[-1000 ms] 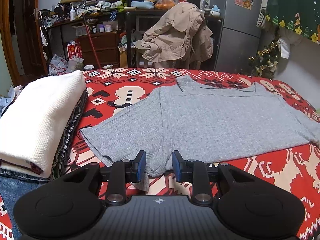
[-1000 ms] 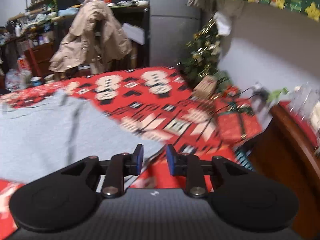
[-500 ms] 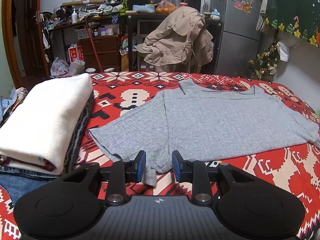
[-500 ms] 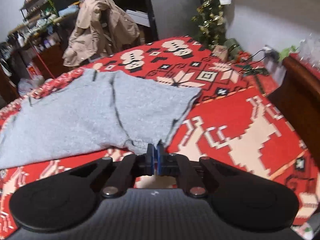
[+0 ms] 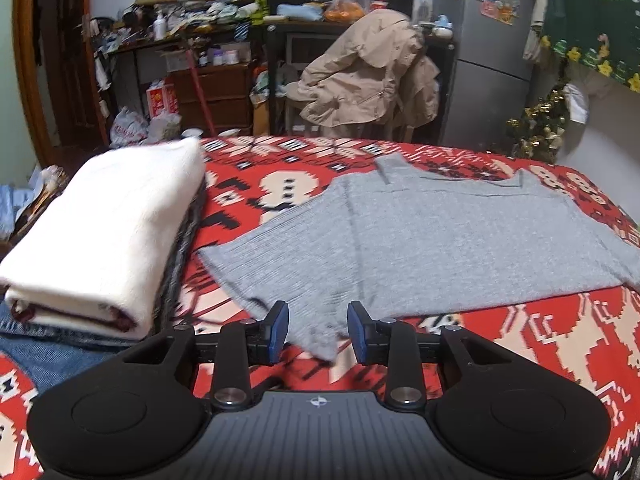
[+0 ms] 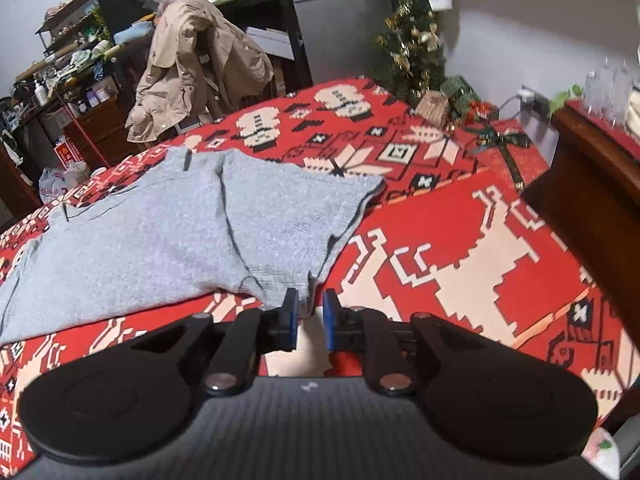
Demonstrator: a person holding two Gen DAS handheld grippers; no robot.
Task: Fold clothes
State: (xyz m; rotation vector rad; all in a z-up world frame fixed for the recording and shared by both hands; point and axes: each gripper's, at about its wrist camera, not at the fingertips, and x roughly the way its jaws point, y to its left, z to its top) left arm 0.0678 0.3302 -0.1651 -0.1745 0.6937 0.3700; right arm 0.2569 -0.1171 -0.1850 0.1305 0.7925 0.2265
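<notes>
My left gripper (image 5: 317,328) is spread wide over the near corner of the grey shirt (image 5: 432,240), which lies flat on the red patterned blanket (image 5: 540,340). Only this view shows the folded white stack (image 5: 104,232) beside it. My right gripper (image 6: 310,320) is narrowly parted at the shirt's other corner, gripping nothing.

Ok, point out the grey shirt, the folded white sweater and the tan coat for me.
grey shirt (image 5: 440,240), left wrist view, middle of the chest panel.
folded white sweater (image 5: 112,232), left wrist view, flat top of the fold.
tan coat (image 6: 192,60), right wrist view, upper back of the coat.
</notes>
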